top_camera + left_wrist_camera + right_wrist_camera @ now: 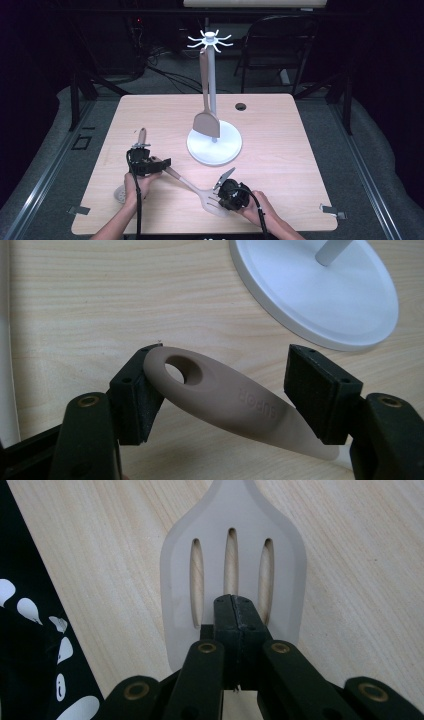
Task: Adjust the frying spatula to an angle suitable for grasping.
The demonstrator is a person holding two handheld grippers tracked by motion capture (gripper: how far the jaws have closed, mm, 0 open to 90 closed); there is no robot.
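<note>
Left gripper (220, 390) fingers open astride the spatula handle (220, 395); right gripper (235, 615), fingers closed, pins the slotted blade (232, 560) — an off-centre squeeze could flick the handle toward twelve o'clock.

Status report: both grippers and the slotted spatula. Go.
Left gripper open around spatula handle, one pad touching. Right gripper shut, pressing on the blade. Rack base close ahead; nothing blocking.

white stand base (320, 295) cropped at frame top
</note>
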